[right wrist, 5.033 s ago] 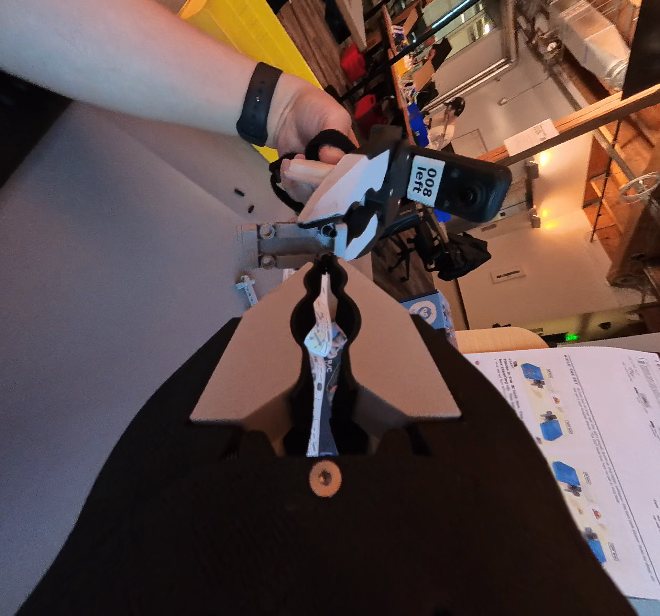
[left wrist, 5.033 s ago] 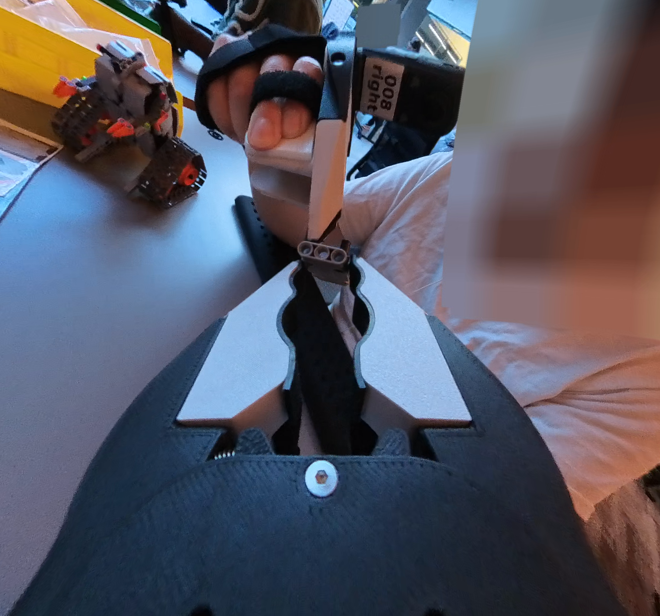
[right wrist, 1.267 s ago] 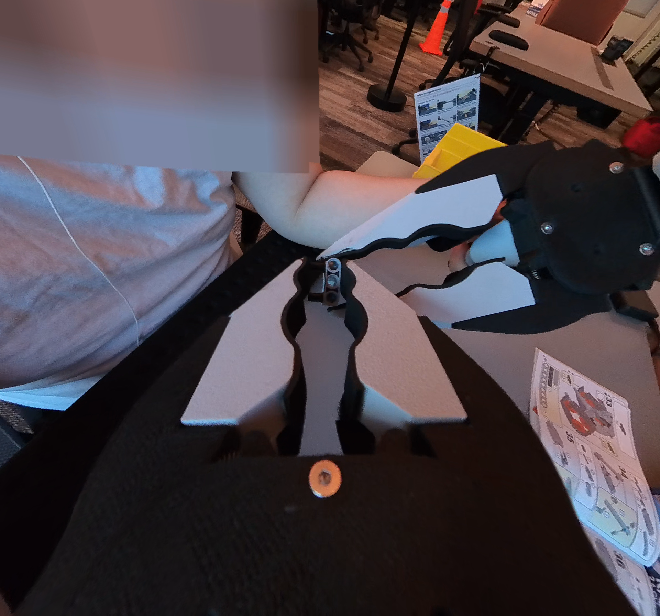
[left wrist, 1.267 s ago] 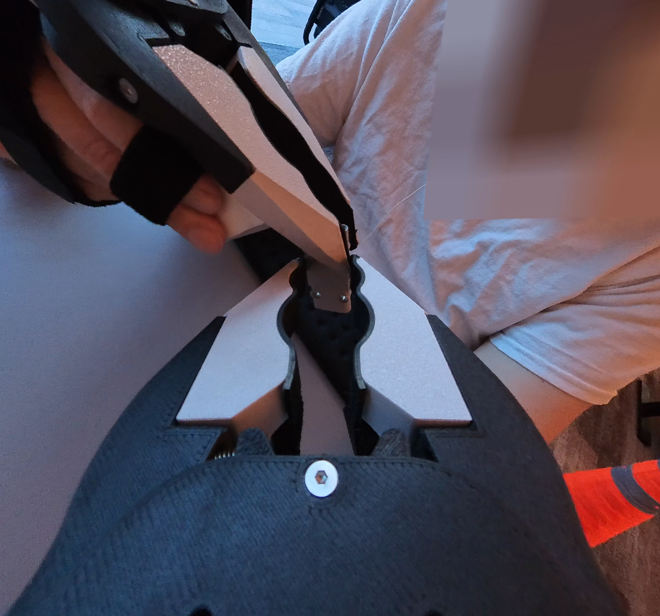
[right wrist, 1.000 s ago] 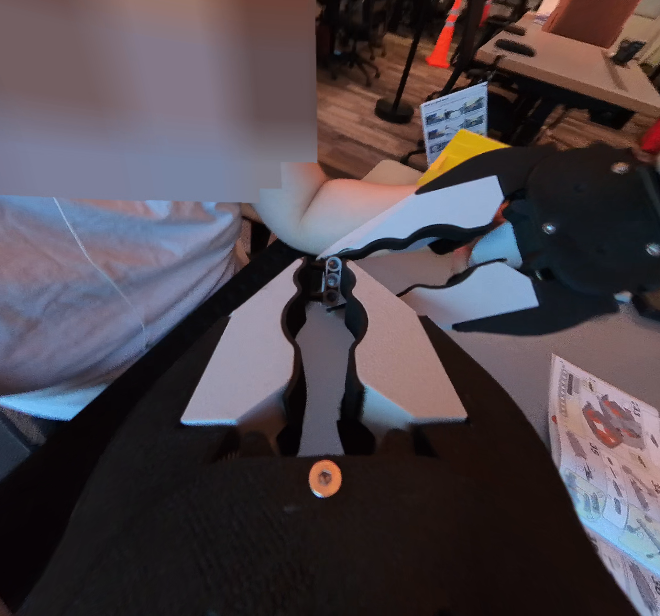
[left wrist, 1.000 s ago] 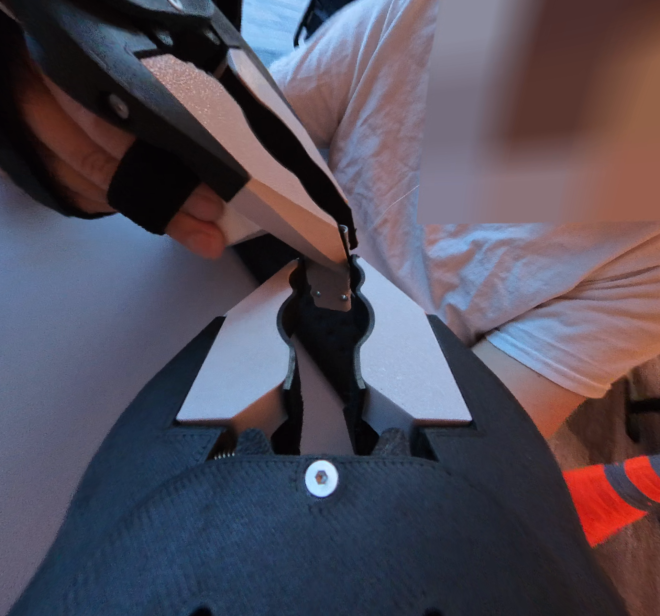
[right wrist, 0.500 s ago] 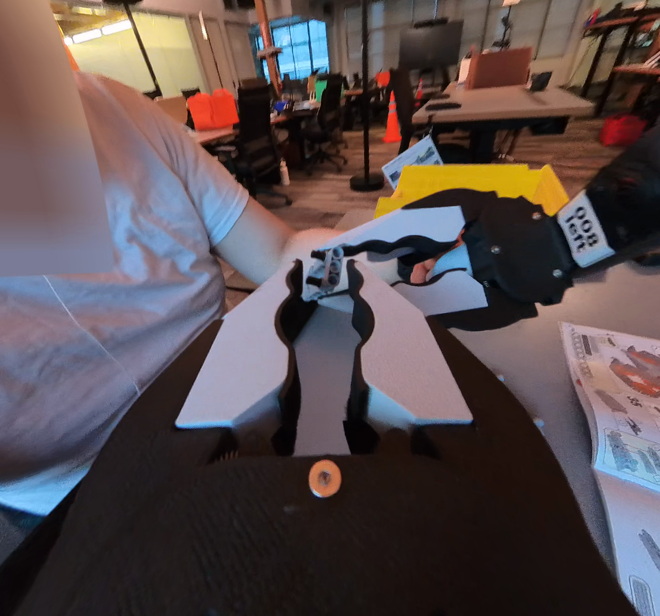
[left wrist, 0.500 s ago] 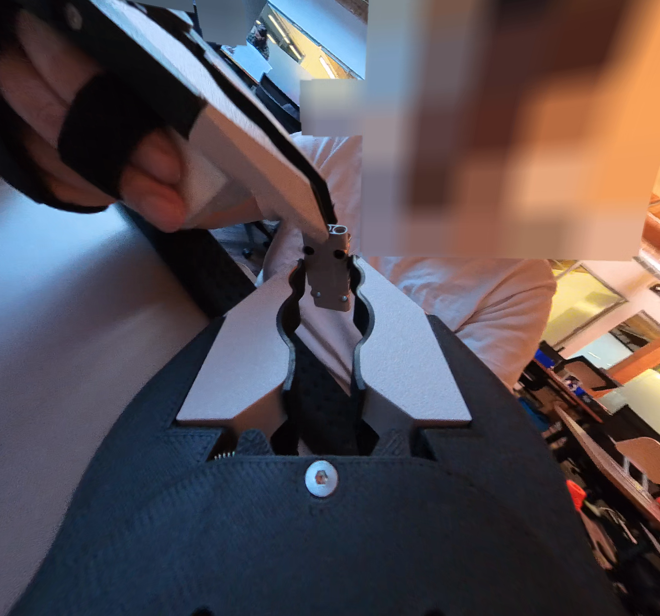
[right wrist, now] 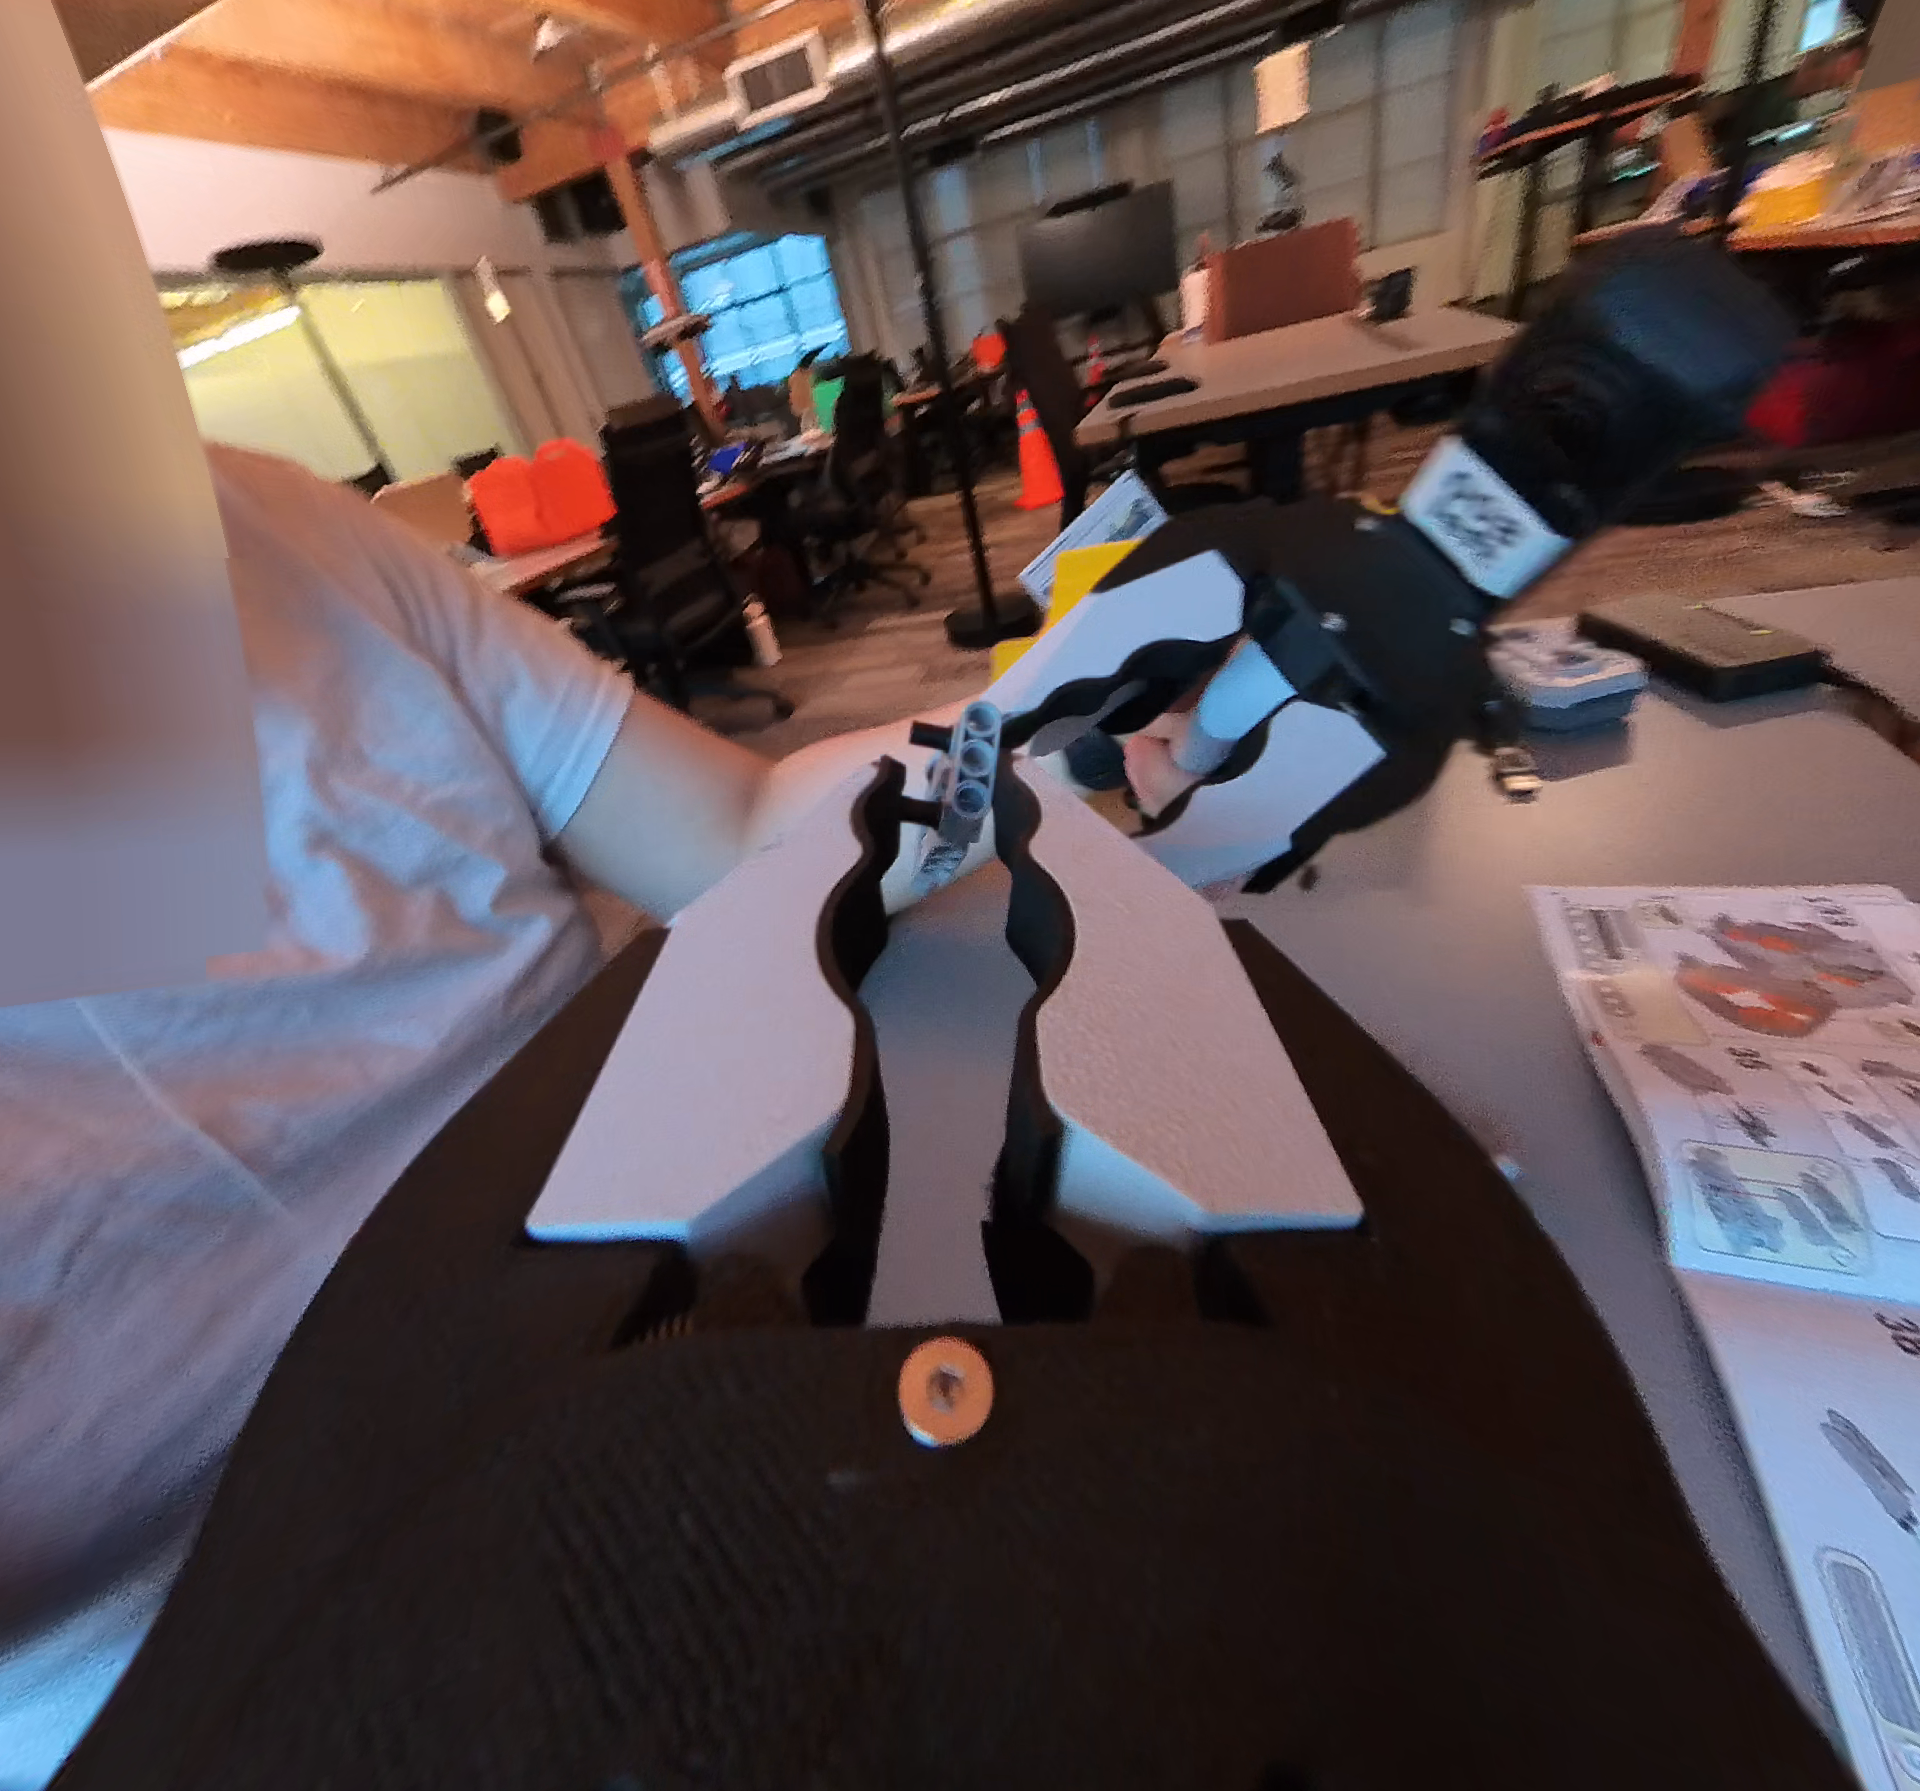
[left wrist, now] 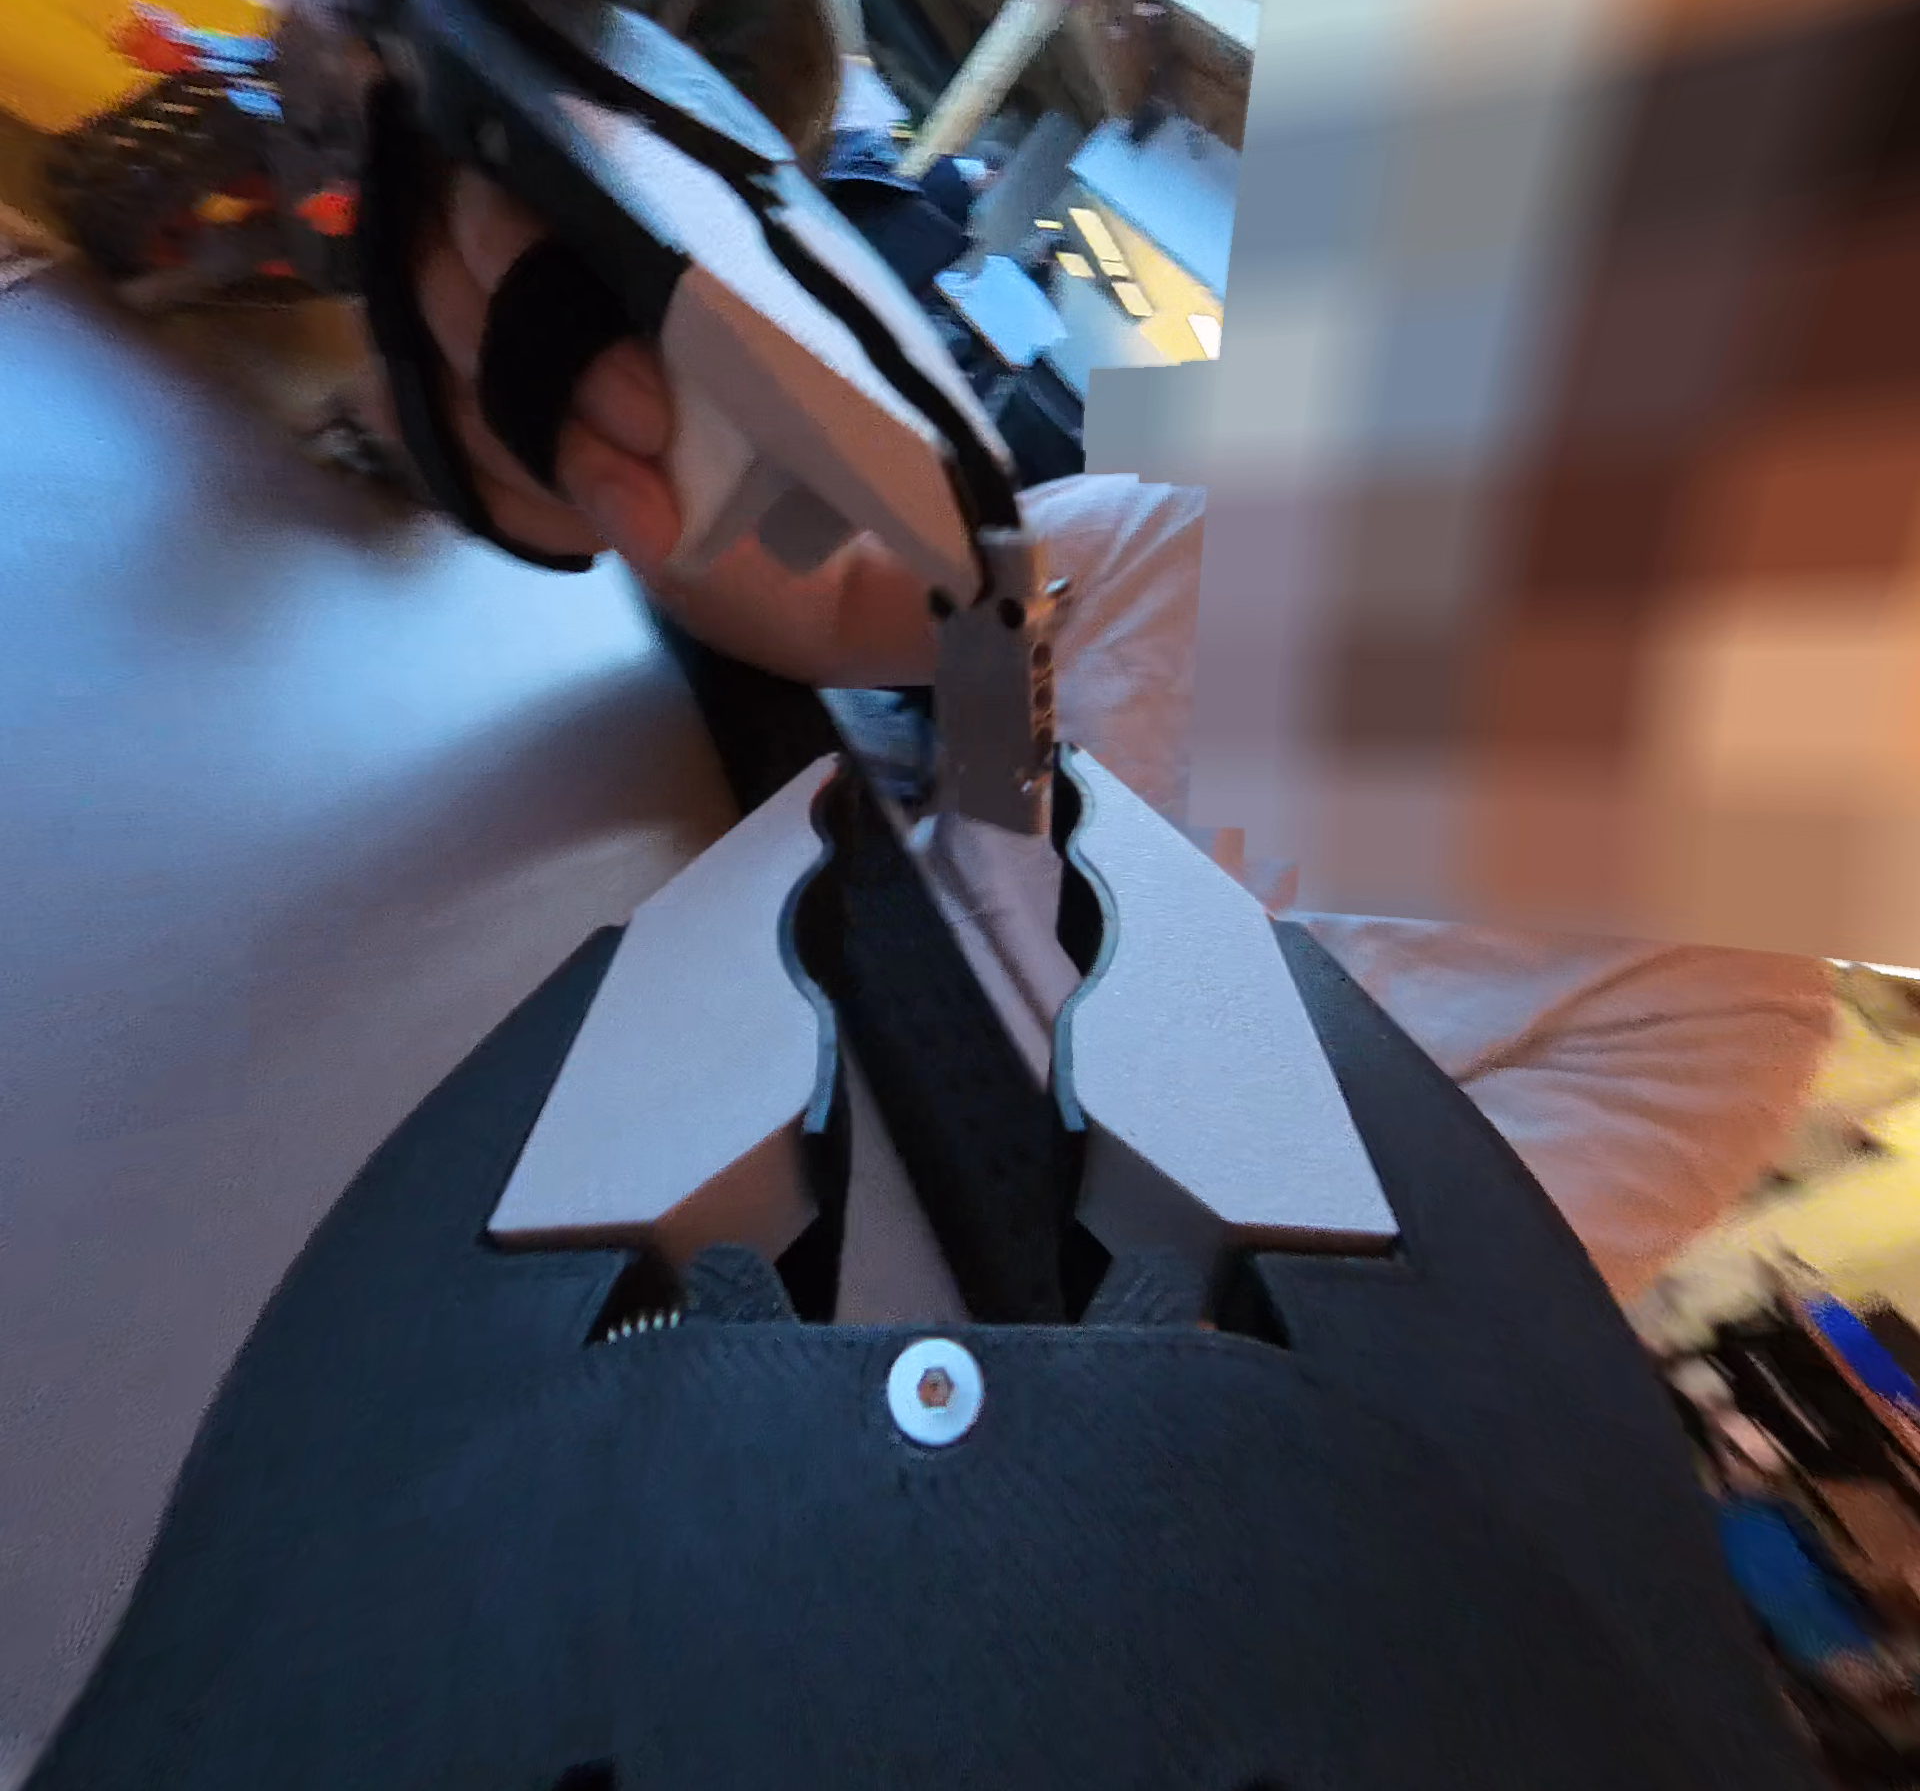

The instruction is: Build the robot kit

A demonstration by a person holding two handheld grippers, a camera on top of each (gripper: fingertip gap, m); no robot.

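Where the right gripper (right wrist: pixel 948 785) ends, its two white fingers stand narrow around a small grey plastic beam with a row of round holes (right wrist: pixel 971 765). The beam sits against the right-hand finger, and a short black pin (right wrist: pixel 920 806) sticks out of it toward the other. The left wrist view shows this gripper edge-on from upper left, jaws nearly together, with the beam jutting from its tip: clamped.

The left gripper (left wrist: pixel 945 785) has its jaws parted, gap wider than the beam. The beam's lower end dips between the fingertips, close to the right-hand one; contact cannot be told through the motion blur. In the right wrist view one left fingertip comes in from the right and meets the beam's top end, with the other finger well apart below it.

Both tools are held above the grey tabletop (right wrist: pixel 1455 962). A bare hand in a black strap (left wrist: pixel 582 453) grips the right tool. A person's white T-shirt sleeve (right wrist: pixel 364 806) fills the side behind the beam.

Farther out:
- an open printed instruction booklet (right wrist: pixel 1766 1066) flat on the table
- a yellow plastic bin (left wrist: pixel 94 6), blurred
- an orange traffic cone (right wrist: pixel 1039 453) on the floor among the desks and chairs
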